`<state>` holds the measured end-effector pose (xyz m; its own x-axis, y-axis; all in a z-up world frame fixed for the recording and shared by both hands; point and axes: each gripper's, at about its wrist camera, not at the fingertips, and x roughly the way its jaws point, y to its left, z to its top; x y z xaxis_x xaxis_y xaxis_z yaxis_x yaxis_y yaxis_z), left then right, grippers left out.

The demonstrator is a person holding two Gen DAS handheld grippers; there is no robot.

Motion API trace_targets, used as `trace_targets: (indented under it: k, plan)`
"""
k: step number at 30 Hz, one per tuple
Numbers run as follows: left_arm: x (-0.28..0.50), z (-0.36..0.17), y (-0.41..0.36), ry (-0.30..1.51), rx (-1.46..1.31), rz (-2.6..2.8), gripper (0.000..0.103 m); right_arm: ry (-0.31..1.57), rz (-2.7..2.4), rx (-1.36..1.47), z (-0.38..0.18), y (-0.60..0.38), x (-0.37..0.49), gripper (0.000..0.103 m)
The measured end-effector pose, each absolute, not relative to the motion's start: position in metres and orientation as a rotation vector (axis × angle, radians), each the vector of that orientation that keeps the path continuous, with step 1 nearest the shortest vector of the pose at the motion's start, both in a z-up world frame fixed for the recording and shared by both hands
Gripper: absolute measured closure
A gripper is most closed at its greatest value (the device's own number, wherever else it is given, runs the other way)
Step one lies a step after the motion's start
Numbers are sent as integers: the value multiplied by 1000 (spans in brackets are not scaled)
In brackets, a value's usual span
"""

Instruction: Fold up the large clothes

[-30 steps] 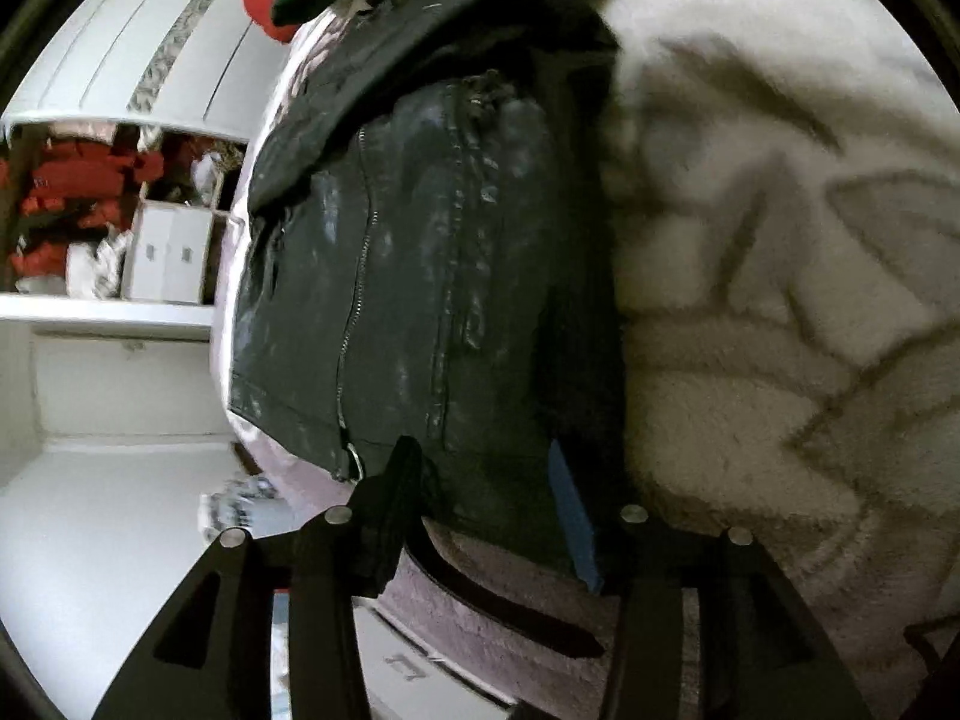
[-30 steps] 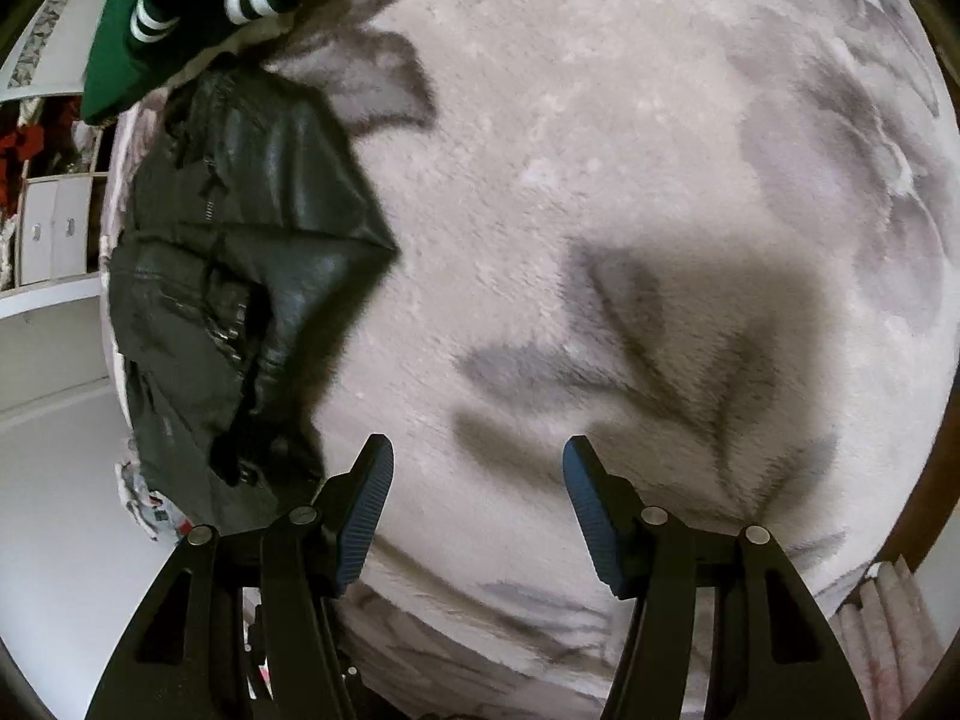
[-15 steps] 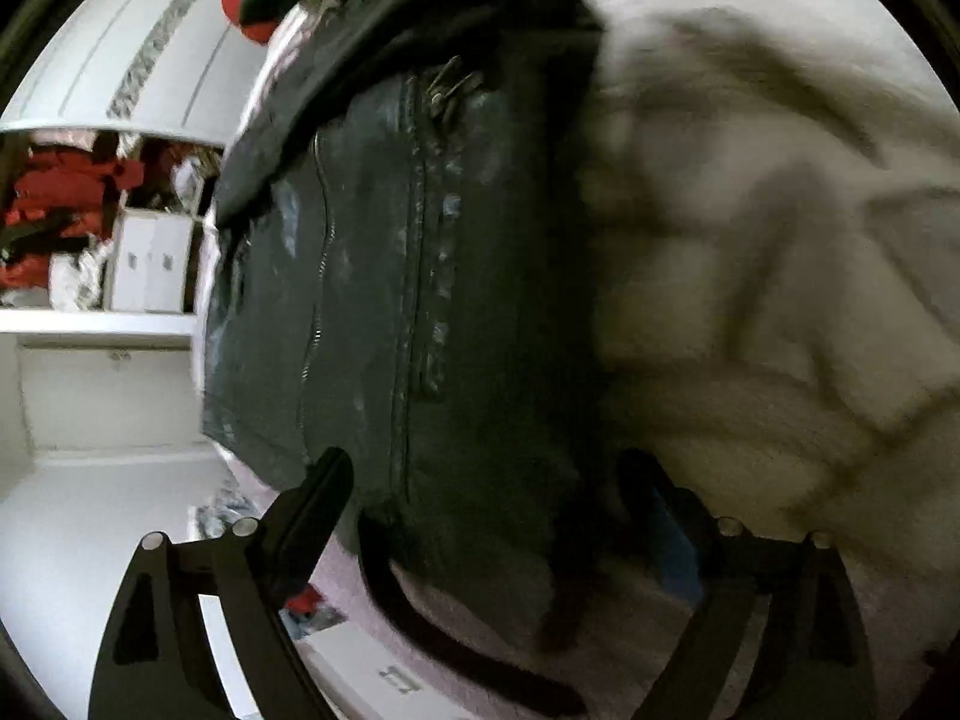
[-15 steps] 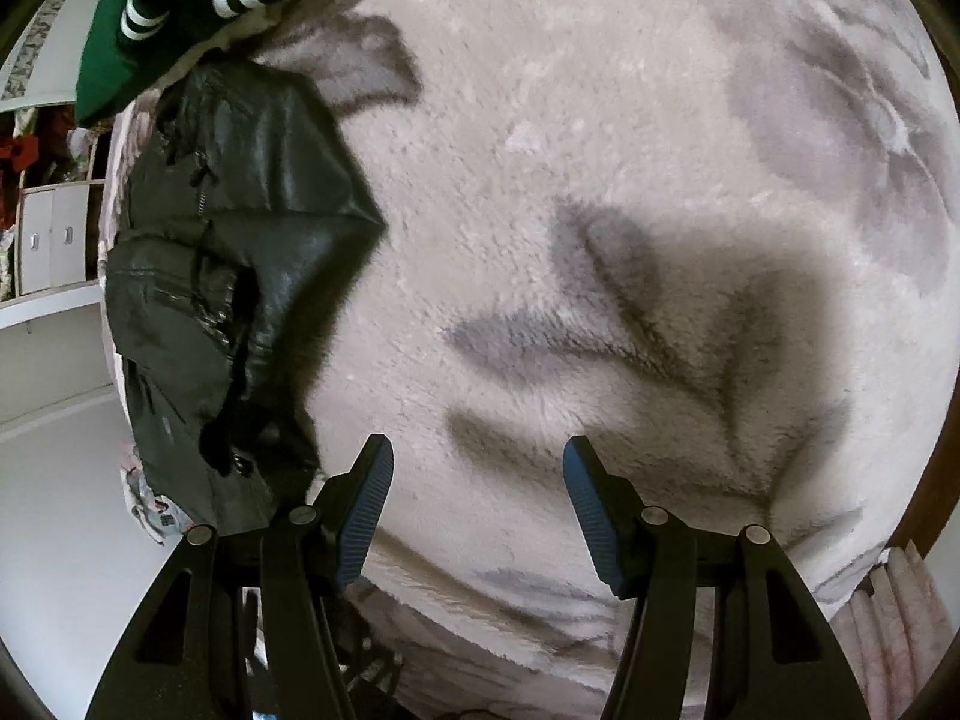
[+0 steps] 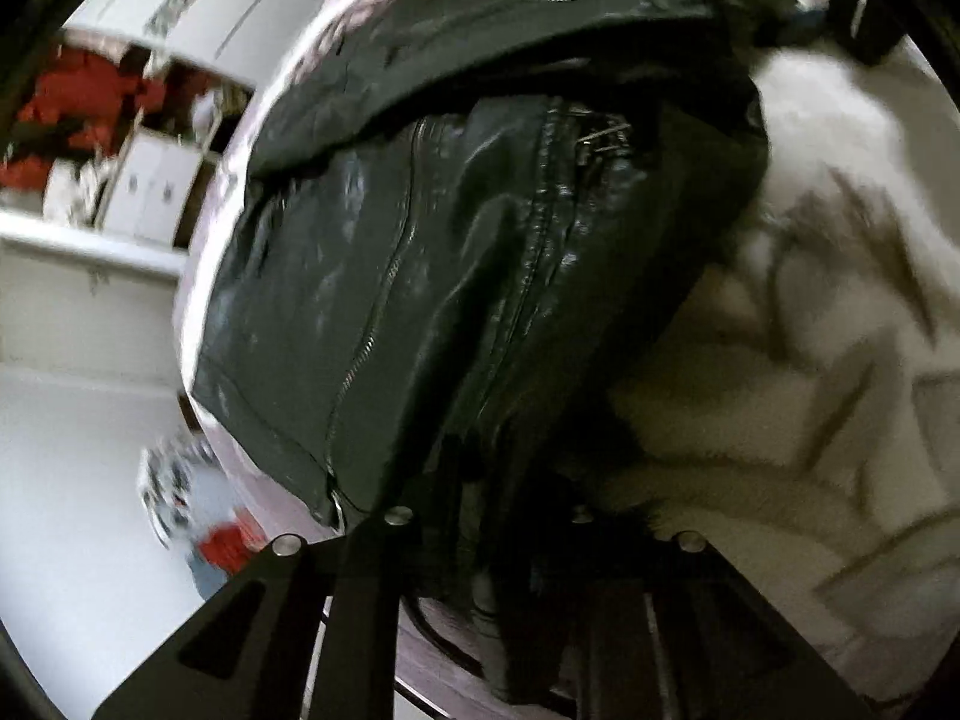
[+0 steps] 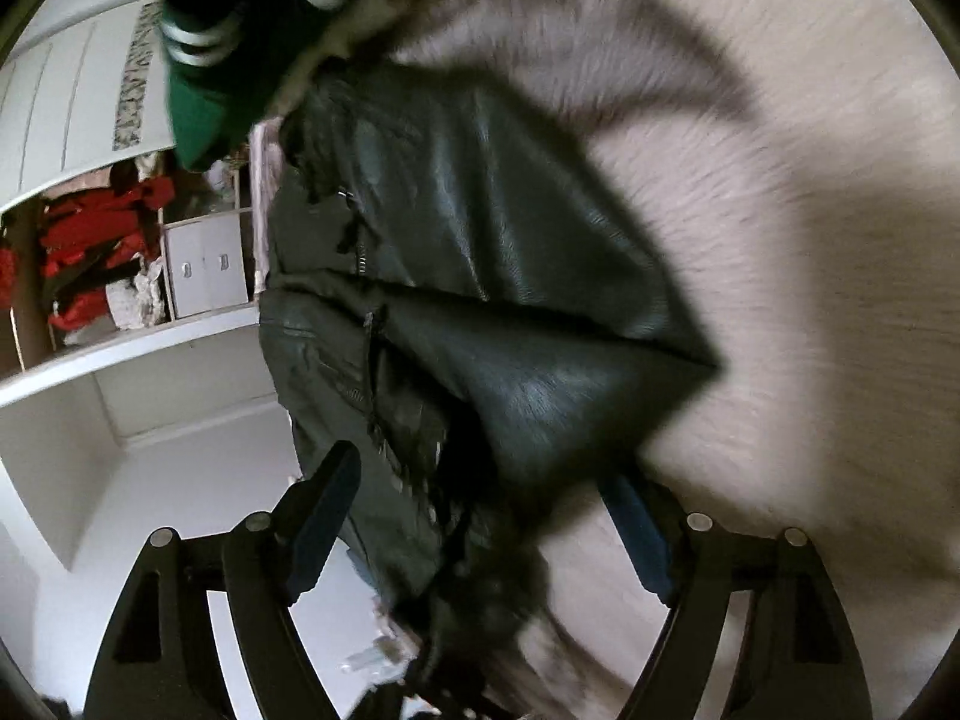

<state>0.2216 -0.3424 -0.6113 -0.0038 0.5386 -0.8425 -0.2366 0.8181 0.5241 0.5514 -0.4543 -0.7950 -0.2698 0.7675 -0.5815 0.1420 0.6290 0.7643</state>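
A black leather jacket (image 5: pixel 420 276) with zips lies on a pale patterned fleece blanket (image 5: pixel 810 360). My left gripper (image 5: pixel 486 516) is shut on the jacket's near hem, which bunches between its fingers. In the right wrist view the same jacket (image 6: pixel 480 300) lies folded, with one corner pointing right. My right gripper (image 6: pixel 480 516) is open, its blue-padded fingers (image 6: pixel 324 516) on either side of the jacket's near edge, not pinching it. The right wrist view is blurred.
A green garment with white stripes (image 6: pixel 240 42) lies beyond the jacket. White shelving (image 6: pixel 120 348) with red clothes (image 6: pixel 90 246) and a small drawer box (image 6: pixel 204 264) stands at the left. The blanket (image 6: pixel 780 180) spreads to the right.
My left gripper opened wide, moved onto the jacket's hem and closed on it. My right gripper swung left from the bare blanket to straddle the jacket's near edge.
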Motion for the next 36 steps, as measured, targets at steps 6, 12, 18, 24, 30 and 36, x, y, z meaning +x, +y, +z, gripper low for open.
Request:
trace_targets:
  k: [6,12,18,24,30,36]
  plan:
    - [222,-612,-337,1466,196,627,89,1787,667,847,-807,-441,556,19]
    - [220,-611,-334,1470,175,613,90,1789,630,811,-809,-427,556,19]
    - [220,-608,-324,1474,138,605,90,1788,601,806,-807,-407,559,44]
    - [221,-605,-317,1474,86,602,90,1767,594,837,-804,-408,557,63]
    - [221,-600,-309,1475,12,593,90,1747,600,813,-793,-414,557,70]
    - [218,-592,-305,1458,-14,572,92,1722,596,769,-775,-412,557,77]
